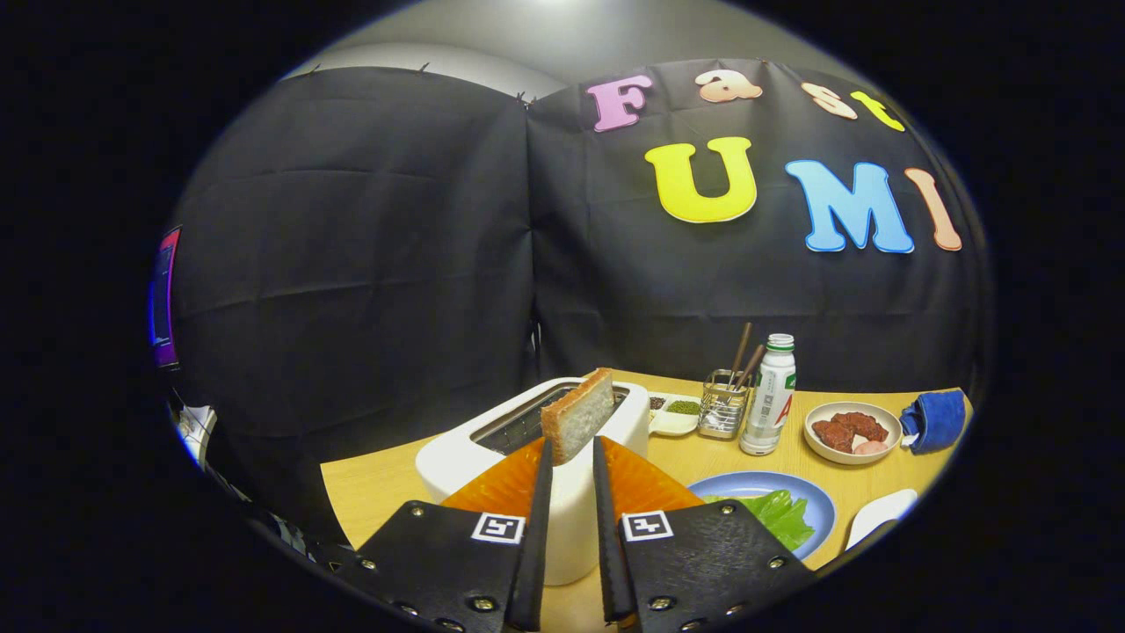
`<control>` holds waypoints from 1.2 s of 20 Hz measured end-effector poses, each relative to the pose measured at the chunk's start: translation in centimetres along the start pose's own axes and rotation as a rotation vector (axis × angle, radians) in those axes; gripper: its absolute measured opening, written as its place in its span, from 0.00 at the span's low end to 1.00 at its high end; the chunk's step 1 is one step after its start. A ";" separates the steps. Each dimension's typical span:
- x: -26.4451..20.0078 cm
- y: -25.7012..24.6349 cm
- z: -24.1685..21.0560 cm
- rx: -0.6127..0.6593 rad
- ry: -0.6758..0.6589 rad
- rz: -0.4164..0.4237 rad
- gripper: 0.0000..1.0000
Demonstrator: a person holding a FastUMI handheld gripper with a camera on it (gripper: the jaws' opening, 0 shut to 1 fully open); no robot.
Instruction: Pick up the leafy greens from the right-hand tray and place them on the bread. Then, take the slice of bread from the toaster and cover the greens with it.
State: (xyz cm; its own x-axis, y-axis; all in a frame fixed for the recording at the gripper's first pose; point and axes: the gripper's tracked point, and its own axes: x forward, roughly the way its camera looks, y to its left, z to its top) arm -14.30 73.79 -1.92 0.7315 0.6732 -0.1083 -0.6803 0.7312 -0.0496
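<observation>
Step in hand, by my judgement: the second part of the task, taking the bread from the toaster. The gripper (pixel 571 453) is at the tan, rectangular slice of toasted bread (pixel 578 415), which stands upright in the slot of the white, rounded plastic toaster (pixel 457 453), just ahead of and between the fingertips. The fingers are narrowly parted, one on each side of the slice's lower part. Whether both press on it cannot be told from this view.

Orientation: the slice stands on edge, its long axis vertical. Its pale crumb face is turned toward the right finger, its browned crust edge uppermost.

The green leafy lettuce (pixel 778 514) lies on a round blue plate (pixel 756 483) beyond the right finger. No bread under it can be made out.

Next move, judged: confirm a firm pinch, lift straight up clear of the slot, then carry toward the plate.
</observation>
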 end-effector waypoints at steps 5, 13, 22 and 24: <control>2.2 0.8 0.4 0.008 -0.019 -0.045 0.26; 4.8 0.0 0.2 -0.012 -0.008 -0.151 0.26; 4.6 -0.2 0.7 0.017 -0.054 -0.131 0.03; 4.0 -0.1 1.7 0.012 -0.082 -0.125 0.03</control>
State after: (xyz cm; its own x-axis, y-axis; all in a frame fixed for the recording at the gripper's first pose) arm -11.19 76.63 -0.64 0.8121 0.5832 -0.0205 -0.5835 0.8108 -0.0461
